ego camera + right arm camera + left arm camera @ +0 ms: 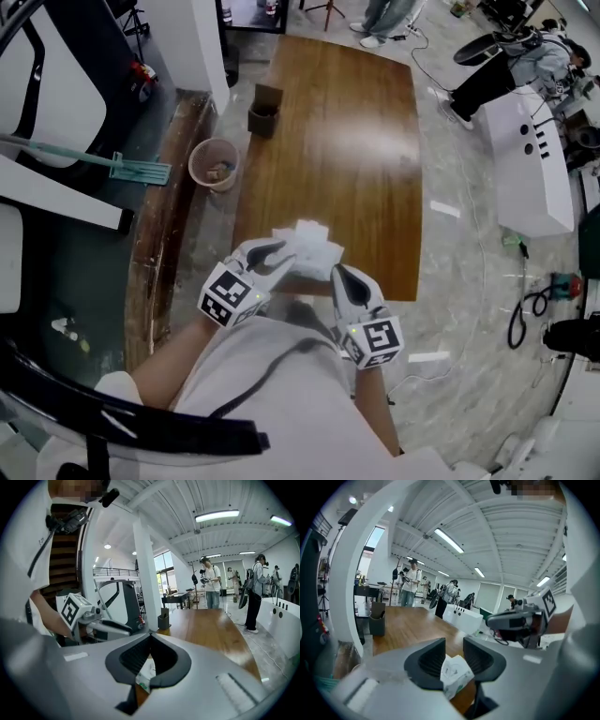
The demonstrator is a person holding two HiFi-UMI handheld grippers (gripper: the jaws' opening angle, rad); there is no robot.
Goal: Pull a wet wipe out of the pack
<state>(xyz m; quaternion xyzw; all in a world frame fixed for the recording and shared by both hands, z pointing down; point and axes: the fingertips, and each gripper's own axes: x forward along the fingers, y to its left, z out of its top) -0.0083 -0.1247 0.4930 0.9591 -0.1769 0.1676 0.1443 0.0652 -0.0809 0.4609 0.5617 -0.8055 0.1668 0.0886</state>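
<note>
A white wet wipe pack (307,246) lies near the front edge of the wooden table (347,141). My left gripper (279,255) is at the pack's left end, its jaws standing apart. In the left gripper view the pack (454,673) shows through the gap of the left gripper (453,645), with no pad pressing on it. My right gripper (339,275) is at the pack's right end. In the right gripper view the tips of the right gripper (150,637) meet, and the pack (146,673) shows below through the hollow between the jaws. I see no wipe pinched between the tips.
A dark brown box (263,111) stands at the table's far left corner. A round bin (214,164) sits on the low ledge to the left, beside a green mop (112,164). A white cabinet (530,159) and people stand to the right.
</note>
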